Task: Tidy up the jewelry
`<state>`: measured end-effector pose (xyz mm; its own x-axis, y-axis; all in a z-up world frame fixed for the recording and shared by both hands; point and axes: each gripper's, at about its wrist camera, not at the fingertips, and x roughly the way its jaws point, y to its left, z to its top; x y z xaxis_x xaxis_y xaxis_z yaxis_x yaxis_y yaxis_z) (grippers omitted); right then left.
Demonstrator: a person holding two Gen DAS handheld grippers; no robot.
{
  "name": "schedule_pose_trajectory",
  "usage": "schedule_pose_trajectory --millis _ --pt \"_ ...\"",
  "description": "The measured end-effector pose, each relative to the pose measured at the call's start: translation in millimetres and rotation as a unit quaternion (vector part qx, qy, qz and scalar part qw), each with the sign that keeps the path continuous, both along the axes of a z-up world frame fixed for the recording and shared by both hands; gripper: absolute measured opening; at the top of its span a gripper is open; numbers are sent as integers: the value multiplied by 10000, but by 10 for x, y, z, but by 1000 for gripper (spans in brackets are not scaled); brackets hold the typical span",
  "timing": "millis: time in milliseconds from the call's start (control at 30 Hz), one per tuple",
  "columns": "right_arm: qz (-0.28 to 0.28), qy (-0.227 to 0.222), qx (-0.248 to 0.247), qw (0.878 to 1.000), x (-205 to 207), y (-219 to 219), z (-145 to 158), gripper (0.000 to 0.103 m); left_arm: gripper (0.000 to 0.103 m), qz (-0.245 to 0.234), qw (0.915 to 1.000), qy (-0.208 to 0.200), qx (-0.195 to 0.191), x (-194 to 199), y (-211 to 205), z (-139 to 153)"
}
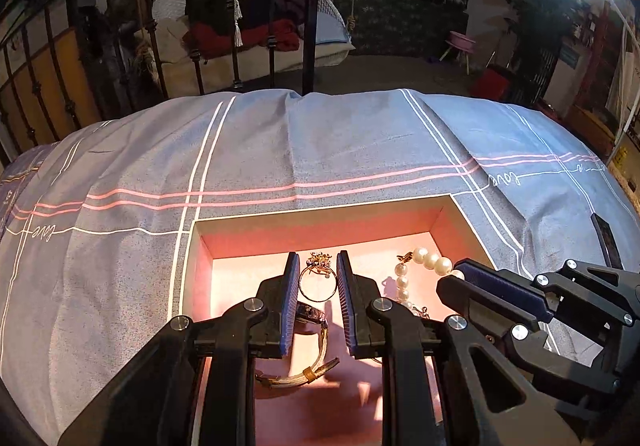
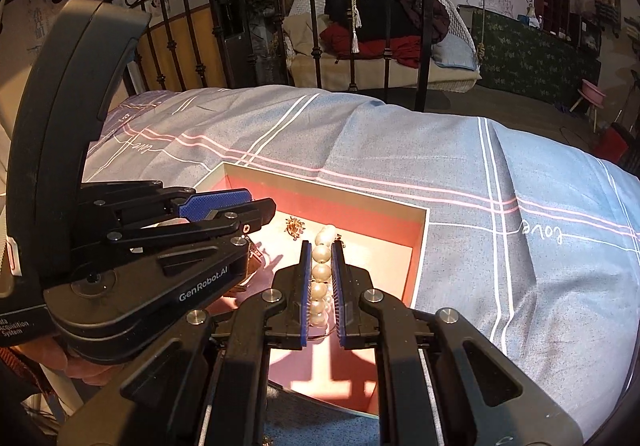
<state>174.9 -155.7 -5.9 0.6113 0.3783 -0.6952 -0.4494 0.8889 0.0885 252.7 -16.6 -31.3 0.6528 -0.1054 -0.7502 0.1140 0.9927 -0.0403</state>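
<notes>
- Left gripper (image 1: pixel 318 278) hangs low inside the pink-lined box (image 1: pixel 320 207), its jaws parted, with the gold ring (image 1: pixel 318 284) lying between the blue pads; neither pad seems to touch it, so I judge it released rather than gripping.
- Right gripper (image 2: pixel 321 266) straddles the pearl strand (image 2: pixel 320 274), the pads very close on either side of the beads; whether they actually pinch the pearls cannot be told from either view.
- Just behind the ring, nearer the left gripper's body, lies a wristwatch (image 1: pixel 308 346) with a pale strap, partly hidden under the left finger.
- A small gold ornament sits at the top of the ring; whether it belongs to the ring is unclear.
- All the jewelry rests on the floor of the box, which sits on a grey-blue striped bedspread (image 1: pixel 280 149) over a bed, with a black iron bedframe (image 1: pixel 308 5) beyond.
- Step in hand, as I judge it: arranging pieces within the box, each gripper lined up on its own item.
- Next move likely calls for a gentle, centred squeeze: the ring is thin and could flip or slide out, and the round pearls could roll between the pads.
- Both grippers work near each other in the box, so a lift should keep them from colliding.
</notes>
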Motion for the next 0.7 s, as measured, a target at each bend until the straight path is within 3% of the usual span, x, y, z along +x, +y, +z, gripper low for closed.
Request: schedule_pose_trajectory --millis 700 --pt "42 253 -325 9991 -42 43 -195 10 18 103 9995 97 269 34 19 -110"
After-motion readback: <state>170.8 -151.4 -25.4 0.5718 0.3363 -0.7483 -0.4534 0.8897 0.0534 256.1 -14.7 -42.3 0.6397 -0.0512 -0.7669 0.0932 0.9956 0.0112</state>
